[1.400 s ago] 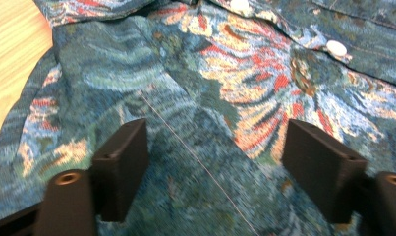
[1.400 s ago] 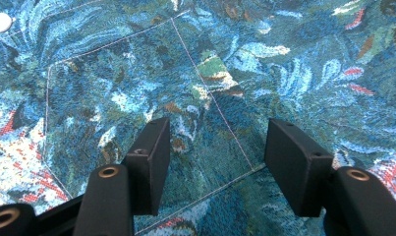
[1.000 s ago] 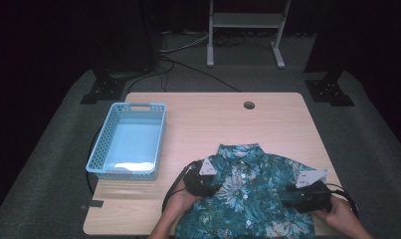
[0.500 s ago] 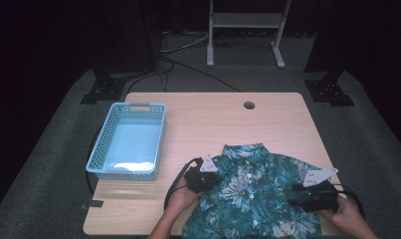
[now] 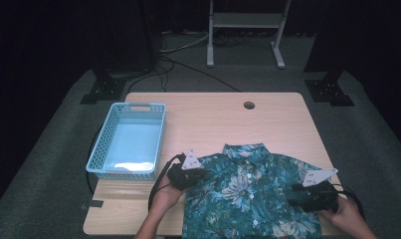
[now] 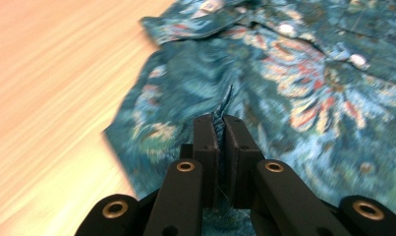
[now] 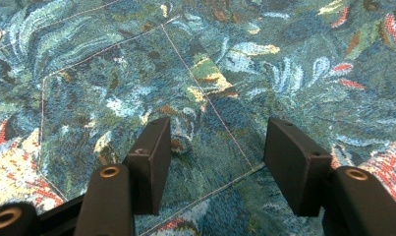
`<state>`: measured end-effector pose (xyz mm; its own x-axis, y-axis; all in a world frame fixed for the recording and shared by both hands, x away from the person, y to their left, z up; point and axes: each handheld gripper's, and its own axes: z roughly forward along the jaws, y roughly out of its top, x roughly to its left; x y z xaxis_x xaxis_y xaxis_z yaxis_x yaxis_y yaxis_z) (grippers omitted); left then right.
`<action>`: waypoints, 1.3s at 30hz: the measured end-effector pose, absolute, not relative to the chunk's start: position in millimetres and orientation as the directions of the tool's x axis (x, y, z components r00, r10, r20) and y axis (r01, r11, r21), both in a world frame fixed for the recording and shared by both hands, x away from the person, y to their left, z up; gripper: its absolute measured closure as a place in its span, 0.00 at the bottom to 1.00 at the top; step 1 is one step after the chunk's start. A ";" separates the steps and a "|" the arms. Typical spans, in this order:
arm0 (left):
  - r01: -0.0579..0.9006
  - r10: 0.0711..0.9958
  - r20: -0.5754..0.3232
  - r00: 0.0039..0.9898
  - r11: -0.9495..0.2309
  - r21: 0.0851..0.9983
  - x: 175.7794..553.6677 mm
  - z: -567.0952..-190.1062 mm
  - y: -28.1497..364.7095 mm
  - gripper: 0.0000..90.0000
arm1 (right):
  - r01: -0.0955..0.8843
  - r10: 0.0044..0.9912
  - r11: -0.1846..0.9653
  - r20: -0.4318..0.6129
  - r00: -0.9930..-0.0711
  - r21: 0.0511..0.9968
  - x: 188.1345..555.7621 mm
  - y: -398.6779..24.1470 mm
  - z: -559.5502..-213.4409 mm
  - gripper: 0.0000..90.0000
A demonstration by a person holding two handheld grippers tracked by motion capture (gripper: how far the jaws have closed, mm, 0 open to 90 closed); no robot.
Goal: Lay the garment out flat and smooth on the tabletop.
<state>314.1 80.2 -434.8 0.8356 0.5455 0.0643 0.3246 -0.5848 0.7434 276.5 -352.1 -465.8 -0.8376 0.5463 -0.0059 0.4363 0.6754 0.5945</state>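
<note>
Near the front edge of the surface (image 5: 213,119) lies the floral shirt (image 5: 252,194), collar toward twelve o'clock, hem toward six. At its nine o'clock side the left gripper (image 6: 220,130) has just been closing and now pinches a fold of the sleeve cloth between its jaws. Over the shirt's three o'clock side the right gripper (image 7: 215,147) hovers, jaws apart above the pocket stitching, gripping nothing. At ten o'clock from the shirt, well apart, waits the blue basket (image 5: 101,149). My guess: the left sleeve folds inward toward three o'clock.
</note>
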 end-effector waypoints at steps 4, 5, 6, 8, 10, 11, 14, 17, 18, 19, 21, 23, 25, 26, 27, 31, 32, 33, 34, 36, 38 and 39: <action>0.335 0.586 0.090 0.805 -0.575 0.747 310.0 -429.3 98.9 0.95 | 0.441 0.550 0.677 -0.006 -0.835 0.589 276.7 -351.2 -465.3 0.48; 0.343 0.598 0.086 0.797 -0.565 0.750 309.5 -428.6 103.4 0.95 | 0.443 0.551 0.678 -0.006 -0.835 0.586 276.8 -350.7 -465.0 0.48; 0.349 0.610 0.087 0.788 -0.558 0.753 309.2 -428.0 107.9 0.95 | 0.444 0.551 0.680 -0.007 -0.834 0.584 277.1 -350.2 -464.8 0.48; 0.362 0.633 0.082 0.770 -0.538 0.761 308.0 -427.5 115.8 0.95 | 0.448 0.554 0.682 -0.007 -0.833 0.578 277.3 -349.3 -464.4 0.48; 0.374 0.659 0.084 0.747 -0.521 0.767 306.1 -427.0 121.9 0.93 | 0.452 0.557 0.682 -0.008 -0.830 0.575 277.2 -348.7 -464.0 0.48; 0.375 0.666 0.085 0.741 -0.516 0.770 305.5 -426.7 124.5 0.91 | 0.453 0.558 0.683 -0.008 -0.830 0.573 277.2 -348.4 -463.9 0.48; 0.380 0.679 0.083 0.729 -0.502 0.777 303.2 -424.8 130.5 0.82 | 0.454 0.558 0.686 -0.009 -0.830 0.568 277.7 -347.8 -463.5 0.48; 0.379 0.686 0.101 0.720 -0.511 0.771 302.4 -421.8 133.7 0.72 | 0.455 0.556 0.690 -0.009 -0.831 0.563 278.4 -347.0 -463.1 0.48; 0.375 0.692 0.109 0.713 -0.509 0.775 301.9 -420.3 134.6 0.70 | 0.456 0.556 0.691 -0.010 -0.831 0.561 278.5 -346.9 -462.9 0.48; 0.375 0.698 0.112 0.708 -0.505 0.778 301.7 -418.3 135.8 0.68 | 0.457 0.557 0.690 -0.009 -0.831 0.561 278.4 -346.8 -462.9 0.48; 0.372 0.701 0.113 0.705 -0.500 0.782 301.8 -414.7 137.4 0.66 | 0.456 0.557 0.689 -0.009 -0.830 0.563 278.2 -347.0 -463.1 0.48; 0.369 0.696 0.114 0.709 -0.503 0.782 301.9 -412.6 136.7 0.64 | 0.456 0.557 0.688 -0.009 -0.830 0.565 278.1 -347.3 -463.3 0.48; 0.369 0.693 0.109 0.713 -0.502 0.783 301.9 -412.0 135.2 0.63 | 0.457 0.559 0.685 -0.008 -0.829 0.567 277.8 -347.5 -463.4 0.47; 0.369 0.690 0.106 0.716 -0.504 0.781 302.3 -412.3 134.2 0.63 | 0.458 0.561 0.684 -0.008 -0.828 0.568 277.5 -347.6 -463.5 0.47; 0.370 0.688 0.105 0.718 -0.505 0.780 302.3 -413.1 132.9 0.62 | 0.458 0.561 0.683 -0.007 -0.828 0.569 277.3 -347.8 -463.6 0.47; 0.373 0.670 0.092 0.736 -0.515 0.772 302.6 -418.1 125.0 0.59 | 0.454 0.561 0.678 -0.008 -0.827 0.578 276.8 -348.5 -464.4 0.47; 0.376 0.665 0.085 0.742 -0.518 0.768 302.8 -419.6 122.2 0.57 | 0.455 0.563 0.676 -0.008 -0.826 0.580 276.5 -348.6 -464.6 0.47; 0.378 0.657 0.078 0.750 -0.522 0.765 303.2 -421.2 119.2 0.55 | 0.455 0.564 0.675 -0.008 -0.826 0.581 276.3 -348.5 -464.7 0.47; 0.380 0.647 0.072 0.759 -0.530 0.758 303.6 -422.6 116.1 0.53 | 0.457 0.566 0.674 -0.009 -0.825 0.581 276.0 -348.4 -464.7 0.46; 0.382 0.631 0.055 0.774 -0.535 0.753 303.8 -426.2 108.8 0.52 | 0.455 0.568 0.669 -0.009 -0.823 0.587 275.5 -348.5 -465.3 0.45; 0.387 0.611 0.037 0.791 -0.546 0.743 304.3 -430.9 100.4 0.48 | 0.458 0.570 0.668 -0.008 -0.821 0.587 274.3 -347.6 -465.7 0.43; 0.388 0.601 0.035 0.799 -0.558 0.733 304.4 -433.6 96.0 0.47 | 0.462 0.575 0.665 -0.007 -0.818 0.586 273.9 -347.1 -465.7 0.42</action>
<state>304.4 96.0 -433.6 0.7988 0.6006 0.0345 0.3879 -0.5581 0.7335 273.9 -347.1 -465.7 -0.8183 0.5748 -0.0073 0.4622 0.6654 0.5862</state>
